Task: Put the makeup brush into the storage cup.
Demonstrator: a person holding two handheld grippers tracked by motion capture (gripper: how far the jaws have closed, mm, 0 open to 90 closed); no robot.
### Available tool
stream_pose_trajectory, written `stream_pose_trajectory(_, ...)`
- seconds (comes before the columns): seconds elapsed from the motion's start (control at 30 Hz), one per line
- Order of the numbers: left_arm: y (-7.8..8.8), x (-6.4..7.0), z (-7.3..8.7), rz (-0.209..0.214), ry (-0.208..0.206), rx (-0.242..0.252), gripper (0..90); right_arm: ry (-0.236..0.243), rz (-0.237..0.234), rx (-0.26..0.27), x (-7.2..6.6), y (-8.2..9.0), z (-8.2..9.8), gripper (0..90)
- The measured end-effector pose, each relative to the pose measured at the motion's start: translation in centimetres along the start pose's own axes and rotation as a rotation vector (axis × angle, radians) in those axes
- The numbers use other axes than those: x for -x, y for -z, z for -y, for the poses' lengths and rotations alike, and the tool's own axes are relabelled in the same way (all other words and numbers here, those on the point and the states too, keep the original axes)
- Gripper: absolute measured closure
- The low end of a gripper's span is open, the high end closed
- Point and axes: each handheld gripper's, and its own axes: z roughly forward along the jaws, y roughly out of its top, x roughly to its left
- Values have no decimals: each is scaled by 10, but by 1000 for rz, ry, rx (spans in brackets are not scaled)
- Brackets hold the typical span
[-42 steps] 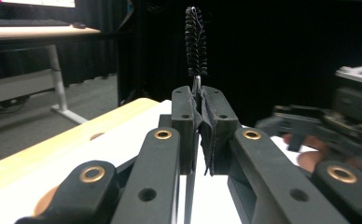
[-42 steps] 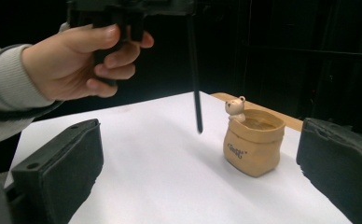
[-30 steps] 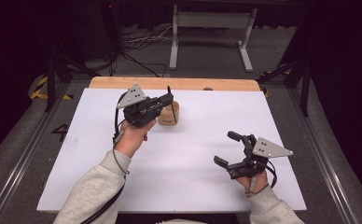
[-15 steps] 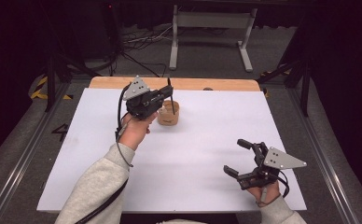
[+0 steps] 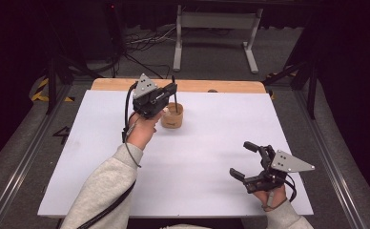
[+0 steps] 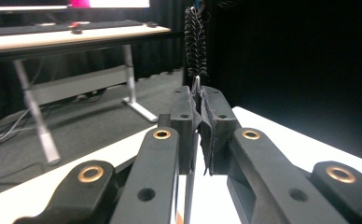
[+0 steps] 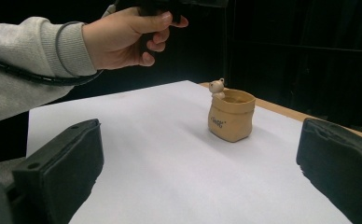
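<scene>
- At the far side of the white table [image 5: 197,157], just short of its wooden back edge, the left gripper [image 5: 169,93] is held in the air by the person's left hand [image 5: 142,130].
- Its jaws are clamped on the thin wire stem of a brush [image 6: 196,44]; in the left gripper view the stem runs up between the pressed pads to a black spiral of bristles above them.
- In the high view the brush stands near upright, its dark stem crossing over the mouth of the cup [image 5: 172,116].
- Whether the stem's lower end touches the cup, I cannot tell.
- The cup is a small tan pot shaped like a sack, upright on the table, just right of the left hand.
- In the right gripper view a little bear figure [image 7: 216,87] sits at the cup's rim, and there is dark lettering on its front.
- The right gripper [image 5: 248,161] is held low near the table's near right corner, well apart from the cup.
- Its jaws stand wide apart with nothing between them; in its own view the cup shows far off between the two pads.
- A grey sleeve [image 5: 102,191] covers the left forearm.
</scene>
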Motion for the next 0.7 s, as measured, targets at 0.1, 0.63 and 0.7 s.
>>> stream_pose_trajectory(0.1, -1, -1, 2, -32, 18, 5, 845, 7, -7, -2, -1, 0, 0, 11)
stream_pose_trajectory(0.63, -14, -8, 11, -96, 29, 0, 844, -3, -25, 2, -4, -2, 0, 11)
stream_pose_trajectory(0.7, -15, -8, 12, -96, 29, -5, 844, 0, -25, 3, -4, -2, 0, 11)
